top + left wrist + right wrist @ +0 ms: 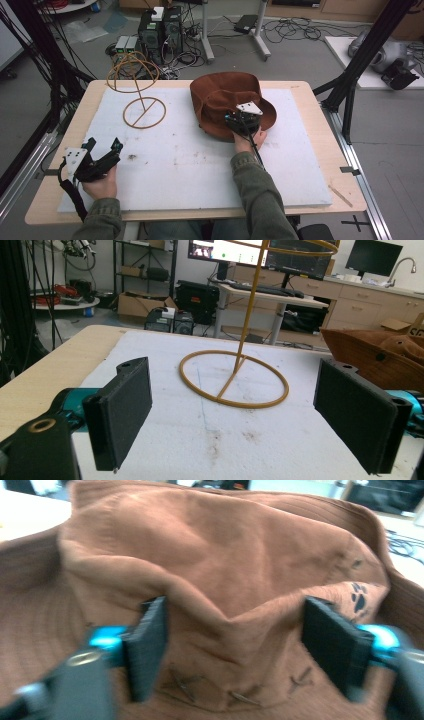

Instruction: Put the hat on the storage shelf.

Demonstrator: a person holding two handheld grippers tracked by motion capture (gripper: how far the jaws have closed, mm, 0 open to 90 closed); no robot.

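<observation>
**Two grippers at the tabletop, one at a brown hat**

The right hand-held gripper (243, 121) sits over the near side of a brown hat (222, 95), its two black jaws spread wide apart with soft folded cloth between them; in the right gripper view the ribbed pads (148, 640) flank a crease of the crown, and I cannot tell whether they touch the fabric. The hat looks like suede or brushed cotton, floppy, with a wide brim and a small dark paw-print mark (358, 601) on one side. That view is blurred, so the stitching near the bottom edge is hard to read.

The left hand-held gripper (102, 152) rests low at the near left of the tabletop (60, 135), jaws released and gaping, nothing between them. Its pads (120, 412) are flat black rectangles with a fine grain, carried on teal metal fittings.

A white foam sheet (190, 165) covers most of the pale wooden top; it is scuffed and spotted with small brown stains. At the far left of the sheet stands a thin mustard-yellow wire stand (140, 95): a flat ring base with a cross spoke, a slim stem, and a rounded cage of loops on top. In the left gripper view the cage is cut off by the upper edge. The hat lies at the far right of the sheet, well apart from the stand.
</observation>
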